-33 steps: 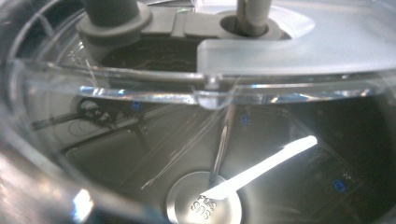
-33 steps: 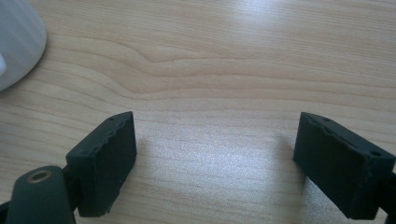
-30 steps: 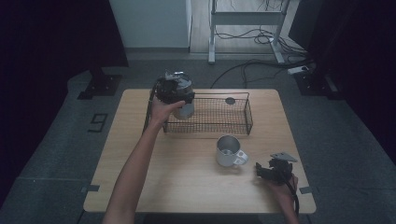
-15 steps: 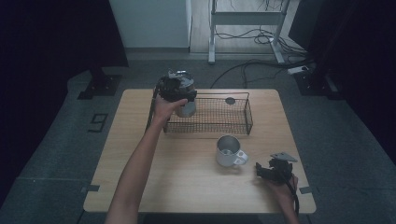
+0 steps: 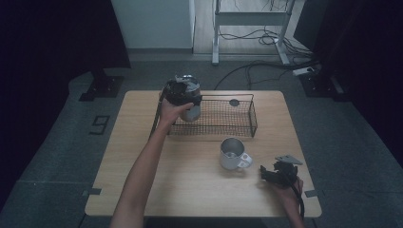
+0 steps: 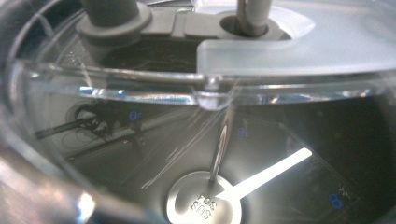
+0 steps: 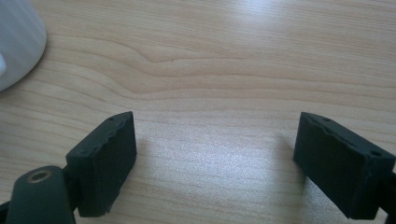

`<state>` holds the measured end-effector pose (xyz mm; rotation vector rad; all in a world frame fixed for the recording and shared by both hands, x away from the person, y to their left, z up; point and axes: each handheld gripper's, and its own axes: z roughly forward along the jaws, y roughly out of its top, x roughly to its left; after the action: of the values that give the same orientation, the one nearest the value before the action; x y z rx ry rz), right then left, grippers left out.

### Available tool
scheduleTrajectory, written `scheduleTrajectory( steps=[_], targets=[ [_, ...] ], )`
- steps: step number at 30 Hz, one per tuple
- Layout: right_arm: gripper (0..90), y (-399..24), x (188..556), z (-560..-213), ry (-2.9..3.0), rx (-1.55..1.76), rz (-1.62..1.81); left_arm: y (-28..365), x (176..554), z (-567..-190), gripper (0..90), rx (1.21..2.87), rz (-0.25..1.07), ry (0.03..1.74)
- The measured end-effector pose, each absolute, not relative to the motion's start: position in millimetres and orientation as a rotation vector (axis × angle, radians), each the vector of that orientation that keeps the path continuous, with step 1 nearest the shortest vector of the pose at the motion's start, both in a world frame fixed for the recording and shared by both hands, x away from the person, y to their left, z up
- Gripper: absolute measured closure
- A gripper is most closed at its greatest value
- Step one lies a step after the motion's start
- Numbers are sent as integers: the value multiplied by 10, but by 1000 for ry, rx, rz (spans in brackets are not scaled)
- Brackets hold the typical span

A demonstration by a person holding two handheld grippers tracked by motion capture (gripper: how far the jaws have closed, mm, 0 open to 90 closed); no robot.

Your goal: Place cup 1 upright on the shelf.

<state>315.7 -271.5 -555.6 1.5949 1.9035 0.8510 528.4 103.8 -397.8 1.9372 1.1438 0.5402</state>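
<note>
- wooden table is carrying everything; wire basket is sitting at its far middle, metal mug is standing on bare wood just near of the basket, well apart from the steel cup.
- left gripper is coming down a little compared with a second ago, at the basket's far-left corner, so the steel cup is getting lowered toward the basket; judging this as the placing step, not yet finished.
- left gripper is clamping the steel cup by its rim; the left gripper view is looking straight into the cup's shiny inside, with a clear lid edge across the top.
- cup is hanging below and slightly right of the gripper, over the basket's left end; cannot tell whether it is touching the wire floor.
- right gripper is resting at the near-right of the table, unmoved, its jaws parted with only bare wood between them, grasping nothing; its fingers are lying low over the tabletop.
</note>
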Motion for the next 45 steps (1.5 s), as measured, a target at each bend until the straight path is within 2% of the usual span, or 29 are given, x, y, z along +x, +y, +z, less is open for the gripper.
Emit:
scheduleTrajectory(
  steps=[45],
  targets=[
    [129, -2715, 3156, -5555, 1904, 1596, 850, 975, 5408, -4527, 42, 1976, 508, 1239]
  ],
)
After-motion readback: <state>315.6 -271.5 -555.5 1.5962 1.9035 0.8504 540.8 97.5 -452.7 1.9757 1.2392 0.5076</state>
